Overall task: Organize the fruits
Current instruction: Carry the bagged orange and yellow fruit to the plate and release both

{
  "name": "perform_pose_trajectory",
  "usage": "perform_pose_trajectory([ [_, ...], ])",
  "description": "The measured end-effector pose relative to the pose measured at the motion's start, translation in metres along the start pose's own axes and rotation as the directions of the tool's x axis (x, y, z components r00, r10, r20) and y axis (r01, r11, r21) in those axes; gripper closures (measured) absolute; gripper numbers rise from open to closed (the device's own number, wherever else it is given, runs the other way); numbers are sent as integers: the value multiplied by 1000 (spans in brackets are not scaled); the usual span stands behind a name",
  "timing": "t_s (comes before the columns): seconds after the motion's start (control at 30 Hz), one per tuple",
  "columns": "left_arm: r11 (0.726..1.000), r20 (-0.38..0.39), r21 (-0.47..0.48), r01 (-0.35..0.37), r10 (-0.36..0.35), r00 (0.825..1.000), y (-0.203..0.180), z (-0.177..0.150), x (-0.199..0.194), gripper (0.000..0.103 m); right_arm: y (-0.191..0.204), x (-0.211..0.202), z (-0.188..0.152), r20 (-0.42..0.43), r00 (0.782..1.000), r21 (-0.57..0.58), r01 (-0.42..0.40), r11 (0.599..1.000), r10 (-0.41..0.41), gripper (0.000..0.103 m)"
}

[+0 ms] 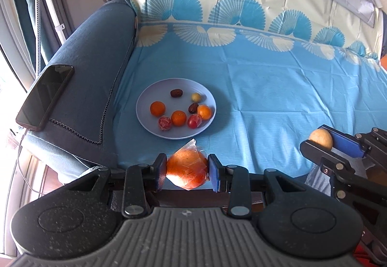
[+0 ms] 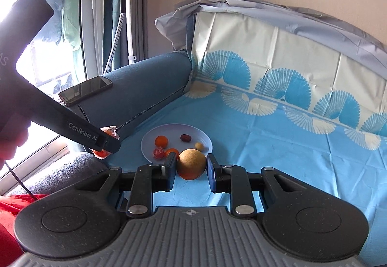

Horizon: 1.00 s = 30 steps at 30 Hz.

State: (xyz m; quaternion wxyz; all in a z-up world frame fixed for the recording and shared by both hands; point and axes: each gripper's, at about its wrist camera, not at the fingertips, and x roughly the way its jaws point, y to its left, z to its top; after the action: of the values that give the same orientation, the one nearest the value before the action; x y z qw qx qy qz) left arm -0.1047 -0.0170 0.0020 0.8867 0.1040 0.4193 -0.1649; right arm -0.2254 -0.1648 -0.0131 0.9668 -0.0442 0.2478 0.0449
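My left tool (image 1: 187,174) is clamped on a plastic-wrapped orange fruit (image 1: 187,171); my right tool (image 2: 191,168) grips a round tan fruit (image 2: 191,163). The plate (image 1: 145,100) of small fruits lies straight ahead of the left tool on the blue cloth (image 1: 278,88), so left is nearer. Only the right view shows the left tool's handle and a hand (image 2: 11,143).

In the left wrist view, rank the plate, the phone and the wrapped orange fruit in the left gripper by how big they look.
1. Plate, widest.
2. Phone, nearly as long but much slimmer.
3. Wrapped orange fruit, smallest, though it sits closest to the camera in the left gripper, so it looks bigger than it would farther off.
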Motion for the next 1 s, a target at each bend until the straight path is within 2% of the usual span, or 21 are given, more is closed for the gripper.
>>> perform_pose_trajectory([
  [0.53, 1000, 68, -11, 18, -17, 998, 6, -18, -27, 63, 13, -24, 0, 41, 999, -29, 19, 999, -18, 75],
  [1.0, 998, 40, -48, 45, -43, 998, 20, -20, -17, 63, 19, -11, -3, -19, 1000, -46, 3, 999, -4, 75],
])
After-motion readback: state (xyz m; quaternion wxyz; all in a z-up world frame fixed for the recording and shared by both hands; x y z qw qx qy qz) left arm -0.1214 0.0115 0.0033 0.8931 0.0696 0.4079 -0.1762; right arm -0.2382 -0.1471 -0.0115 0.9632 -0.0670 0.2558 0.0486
